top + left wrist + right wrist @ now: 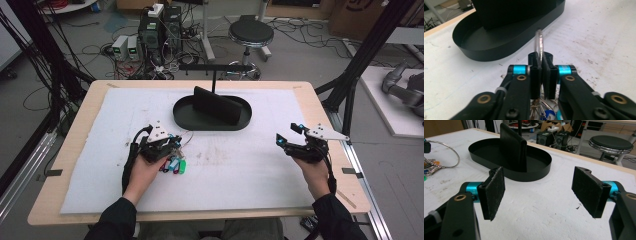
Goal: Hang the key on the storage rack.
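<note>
Key ring (539,43) tags (labels seemingly illegible)

Light is even and soft from overhead, with faint shadows on the white mat (240,170). The high view is slightly soft and bends at its edges. In the left gripper view, the key ring (539,43) blurs, glinting faintly.
</note>
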### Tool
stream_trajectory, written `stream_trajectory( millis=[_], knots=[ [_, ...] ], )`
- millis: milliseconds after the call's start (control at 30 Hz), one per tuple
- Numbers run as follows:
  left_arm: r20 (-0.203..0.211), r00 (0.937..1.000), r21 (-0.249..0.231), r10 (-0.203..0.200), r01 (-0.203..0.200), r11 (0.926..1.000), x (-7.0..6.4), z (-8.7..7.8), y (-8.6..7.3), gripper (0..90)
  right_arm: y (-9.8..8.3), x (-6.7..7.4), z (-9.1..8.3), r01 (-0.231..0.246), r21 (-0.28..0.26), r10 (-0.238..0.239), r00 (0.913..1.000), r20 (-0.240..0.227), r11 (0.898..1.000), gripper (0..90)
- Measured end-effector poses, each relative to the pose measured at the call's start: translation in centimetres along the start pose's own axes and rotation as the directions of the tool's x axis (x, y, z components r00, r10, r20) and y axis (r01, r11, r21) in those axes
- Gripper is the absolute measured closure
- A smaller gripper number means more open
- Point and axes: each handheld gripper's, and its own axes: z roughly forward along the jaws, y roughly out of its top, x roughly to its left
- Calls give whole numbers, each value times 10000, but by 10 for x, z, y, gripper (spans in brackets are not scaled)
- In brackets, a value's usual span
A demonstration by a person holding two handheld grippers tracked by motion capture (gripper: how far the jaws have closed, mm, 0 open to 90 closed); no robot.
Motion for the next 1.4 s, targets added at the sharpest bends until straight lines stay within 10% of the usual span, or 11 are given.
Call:
stream_trajectory(
  millis=[1400],
  knots=[
    [-192, 9987, -2542, 471, -504, 9658, 18, -43, 83, 865, 0, -3, 1, -94, 14, 94, 9999, 68, 10000, 270]
  ],
)
